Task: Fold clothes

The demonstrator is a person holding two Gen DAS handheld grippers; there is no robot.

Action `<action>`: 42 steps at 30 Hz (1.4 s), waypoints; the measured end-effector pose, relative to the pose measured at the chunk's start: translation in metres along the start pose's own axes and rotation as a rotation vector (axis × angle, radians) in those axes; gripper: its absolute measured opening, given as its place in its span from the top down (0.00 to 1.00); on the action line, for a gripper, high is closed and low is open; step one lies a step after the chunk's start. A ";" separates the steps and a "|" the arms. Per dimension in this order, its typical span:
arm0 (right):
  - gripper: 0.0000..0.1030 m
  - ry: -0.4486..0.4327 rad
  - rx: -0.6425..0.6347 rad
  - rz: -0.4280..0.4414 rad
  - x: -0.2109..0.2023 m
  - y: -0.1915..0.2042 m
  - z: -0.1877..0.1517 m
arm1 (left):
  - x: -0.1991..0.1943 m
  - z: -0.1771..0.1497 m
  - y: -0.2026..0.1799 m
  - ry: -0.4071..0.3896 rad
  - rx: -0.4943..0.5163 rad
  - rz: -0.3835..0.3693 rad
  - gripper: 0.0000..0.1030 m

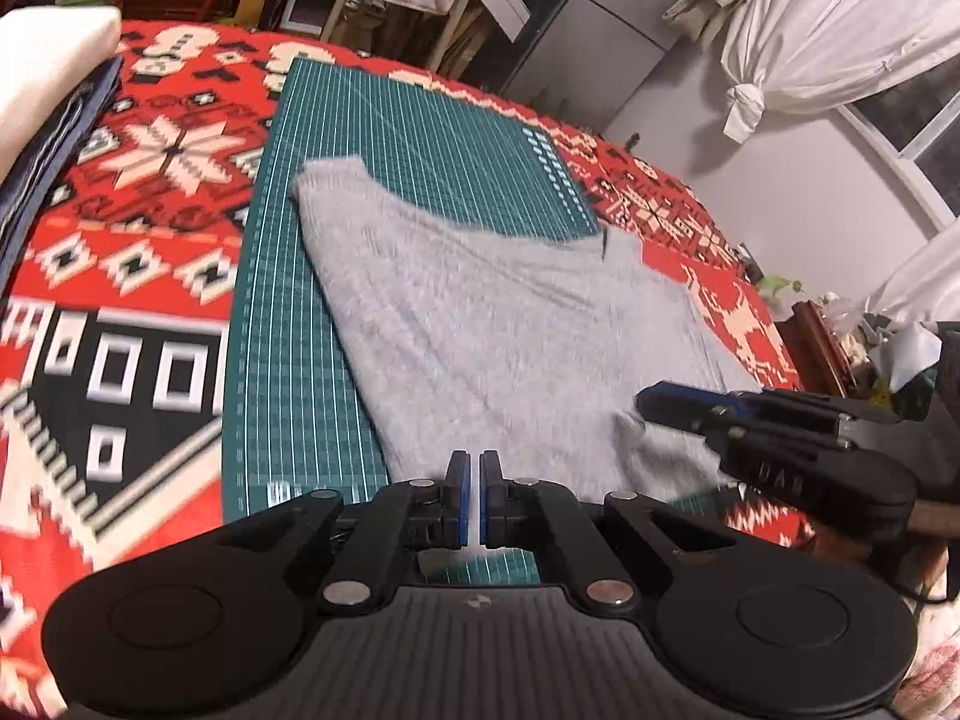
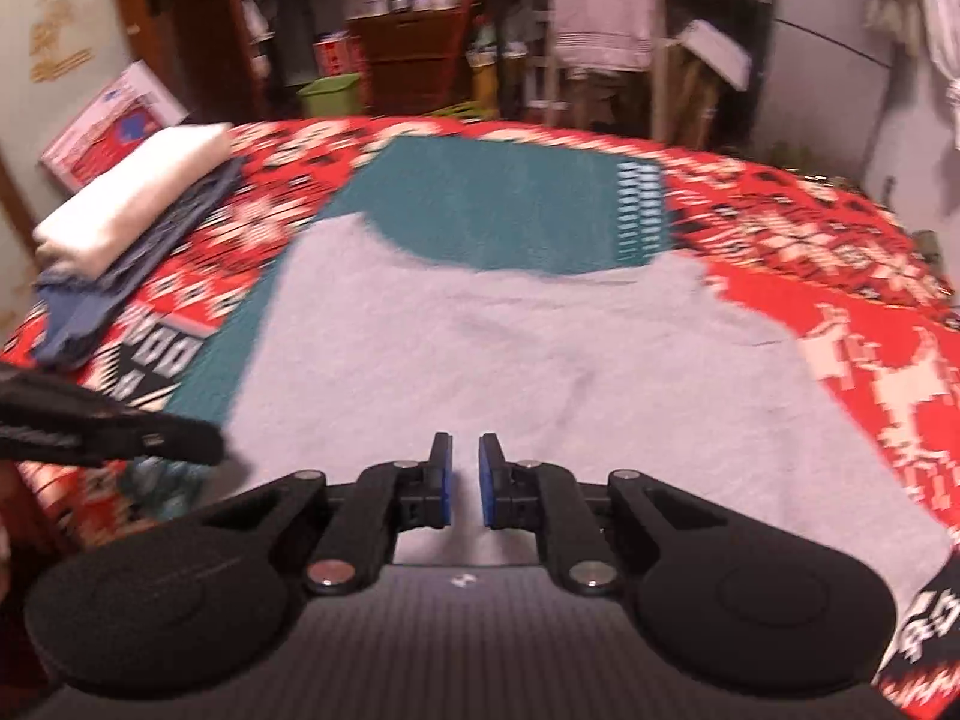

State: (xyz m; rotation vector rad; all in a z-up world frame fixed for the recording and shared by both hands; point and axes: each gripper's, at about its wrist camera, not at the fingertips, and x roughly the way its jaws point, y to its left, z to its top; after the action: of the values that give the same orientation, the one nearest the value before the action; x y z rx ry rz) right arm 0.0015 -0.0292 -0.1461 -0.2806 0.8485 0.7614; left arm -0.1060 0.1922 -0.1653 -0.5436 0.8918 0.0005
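Two hand-held black grippers with blue finger pads hover over a light grey knitted garment (image 1: pixel 510 324) spread flat on a dark green gridded cutting mat (image 1: pixel 288 324), which lies on a red, white and black patterned blanket (image 1: pixel 138 228) covering a bed. The garment rests mostly on the mat, its right side spilling onto the blanket, and its far edge dips in a curve that leaves bare mat showing beyond it. The left gripper (image 1: pixel 478 462) sits at the garment's near edge with its pads drawn almost together, only a thin slit between them; whether any cloth is caught there cannot be told. The right gripper (image 2: pixel 465 468) is poised above the near part of the grey cloth with a narrow gap between its pads and nothing visibly held. In the left wrist view, the right gripper's tip lies just at a raised wrinkle near the garment's near right corner. A stack of folded white and blue clothes (image 2: pixel 120 222) rests on the blanket, well to the left of the mat. Motion blur softens both views.
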 end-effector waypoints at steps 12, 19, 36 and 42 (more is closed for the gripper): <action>0.82 0.003 0.056 -0.062 0.051 -0.049 0.029 | 0.040 0.034 -0.011 0.052 0.045 0.008 0.99; 0.95 0.008 0.053 -0.035 0.061 -0.044 0.034 | 0.053 0.040 -0.009 0.075 0.051 0.004 0.99; 0.89 -0.031 0.116 -0.036 0.038 -0.055 0.041 | 0.047 0.043 -0.008 0.050 0.046 -0.040 0.98; 0.91 -0.018 0.069 0.089 0.050 -0.024 0.047 | 0.057 0.042 -0.008 0.069 0.043 -0.034 0.98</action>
State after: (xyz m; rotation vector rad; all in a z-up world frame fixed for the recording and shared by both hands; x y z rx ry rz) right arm 0.0661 0.0022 -0.1554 -0.1750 0.8725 0.8147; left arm -0.0371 0.1914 -0.1823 -0.5211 0.9478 -0.0691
